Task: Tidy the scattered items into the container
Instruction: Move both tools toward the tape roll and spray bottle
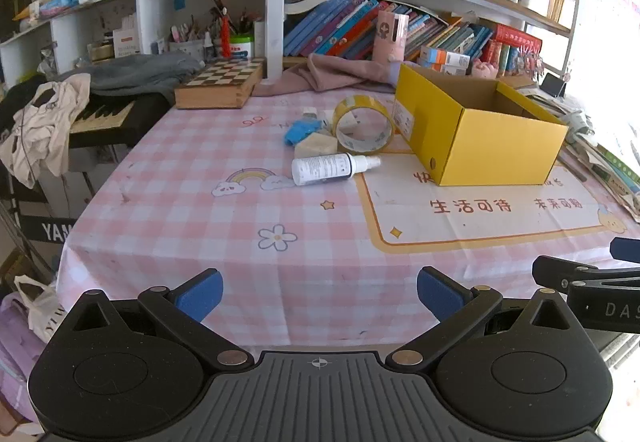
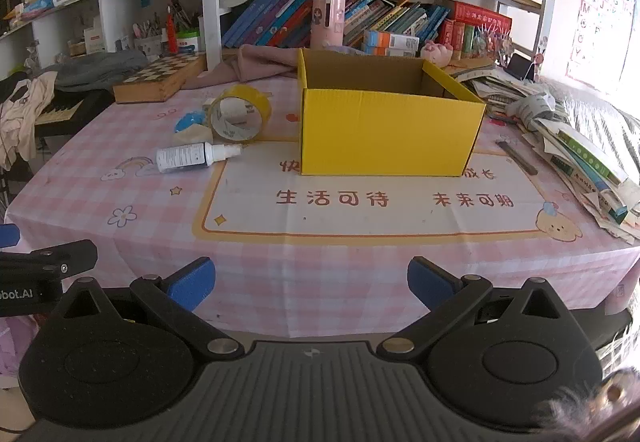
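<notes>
An open yellow cardboard box (image 1: 496,150) (image 2: 384,130) stands on the pink checked tablecloth. To its left lie a yellow tape roll (image 1: 363,124) (image 2: 240,114) on edge, a white spray bottle (image 1: 332,168) (image 2: 196,156) on its side, a blue item (image 1: 300,130) (image 2: 187,121) and a beige block (image 1: 315,146). My left gripper (image 1: 319,294) hangs open over the table's near edge, far from the items. The right gripper (image 2: 311,284) is open too, in front of the box, with nothing between its pads.
A wooden chess box (image 1: 220,82) and pink cloth (image 1: 340,72) lie at the back. Stacked papers and books (image 2: 576,146) crowd the table's right side. A keyboard with clothes (image 1: 96,118) stands left. Shelves rise behind.
</notes>
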A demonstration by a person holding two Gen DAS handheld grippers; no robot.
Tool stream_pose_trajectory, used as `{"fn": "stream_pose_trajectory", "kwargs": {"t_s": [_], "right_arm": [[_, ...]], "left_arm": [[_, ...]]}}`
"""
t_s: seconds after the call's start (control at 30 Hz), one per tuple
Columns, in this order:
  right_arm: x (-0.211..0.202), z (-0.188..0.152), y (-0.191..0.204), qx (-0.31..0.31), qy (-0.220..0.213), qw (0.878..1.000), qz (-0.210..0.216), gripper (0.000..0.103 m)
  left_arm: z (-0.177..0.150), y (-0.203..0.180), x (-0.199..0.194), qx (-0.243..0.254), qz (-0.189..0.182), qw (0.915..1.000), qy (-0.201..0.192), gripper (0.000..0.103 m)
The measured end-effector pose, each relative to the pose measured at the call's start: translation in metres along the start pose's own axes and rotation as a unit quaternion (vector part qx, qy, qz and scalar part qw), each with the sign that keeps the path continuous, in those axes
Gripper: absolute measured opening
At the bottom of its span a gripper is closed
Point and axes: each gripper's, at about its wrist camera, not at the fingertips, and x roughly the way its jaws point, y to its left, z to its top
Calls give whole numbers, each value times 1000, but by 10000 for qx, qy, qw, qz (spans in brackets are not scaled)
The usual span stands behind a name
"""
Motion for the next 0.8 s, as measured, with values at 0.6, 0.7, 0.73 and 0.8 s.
{"fn": "stream_pose_trajectory", "kwargs": {"t_s": [0.6, 0.7, 0.73, 0.8], "right_arm": [[5, -3, -4, -95, 98, 9999, 89, 103], [5, -3, -4, -108, 83, 9998, 123, 103], [5, -3, -4, -114, 64, 9998, 150, 103], [4, -2, -3, -145, 15, 9997, 172, 103]], "left_arm": [[-3, -5, -3, 174, -92, 9997, -128, 103], [-4, -8, -5, 270, -80, 9995, -140, 103], [-4, -7, -5, 277, -78, 9995, -150, 103], [-3, -7, -6, 268, -70, 9995, -161, 103]]}}
